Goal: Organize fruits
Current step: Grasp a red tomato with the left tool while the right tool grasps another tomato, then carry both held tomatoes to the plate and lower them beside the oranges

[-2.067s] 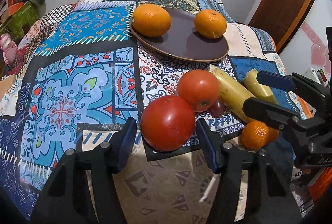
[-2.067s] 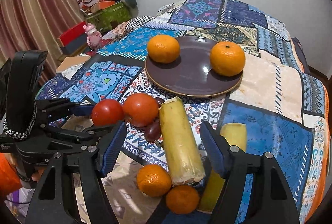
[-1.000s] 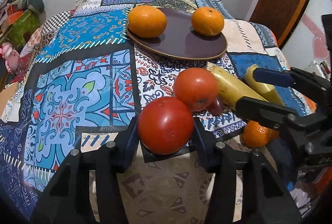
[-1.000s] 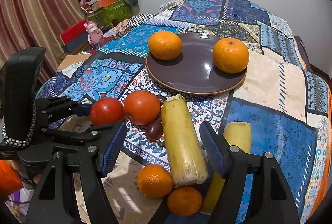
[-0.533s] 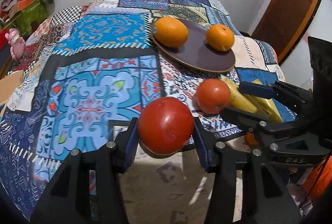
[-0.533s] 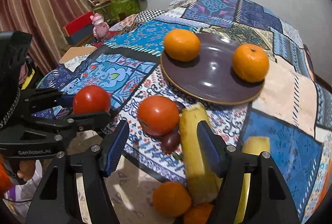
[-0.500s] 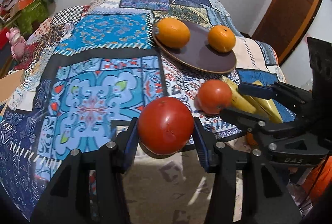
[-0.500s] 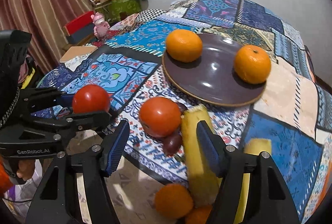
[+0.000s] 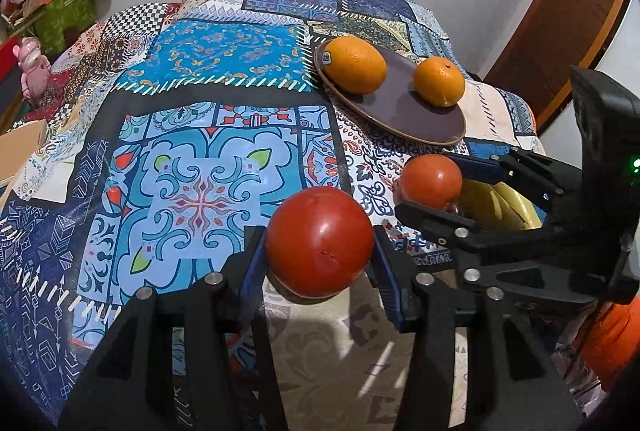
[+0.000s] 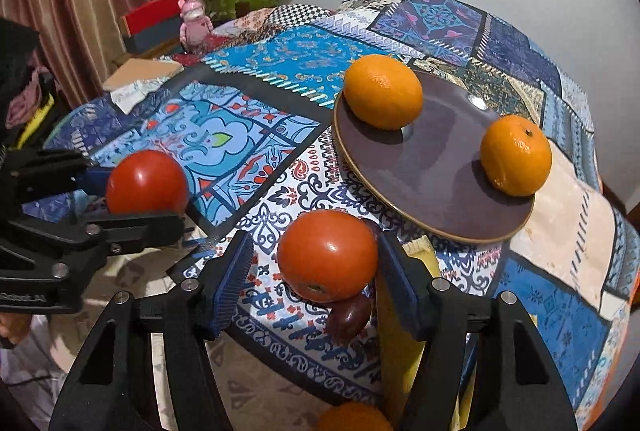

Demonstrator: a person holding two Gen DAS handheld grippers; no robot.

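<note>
Two tomatoes: the left tool [image 9: 320,255] clamped one tomato [image 9: 320,241] above the desk [image 9: 192,119]; the right tool [image 10: 312,271], jaws just closing, straddled the second tomato [image 10: 328,255], its left pad apart. Two oranges [image 10: 383,91] sat on a plate [image 10: 436,175]; a yellow fruit [image 10: 400,347] crowded the right finger.

At the right wrist view's bottom edge an orange fruit [image 10: 352,418] was cut off; the yellow piece [image 10: 394,343] sat half-hidden behind the right tongs [image 10: 316,273]

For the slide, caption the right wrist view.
Right gripper straddles a tomato below the plate with two oranges.
</note>
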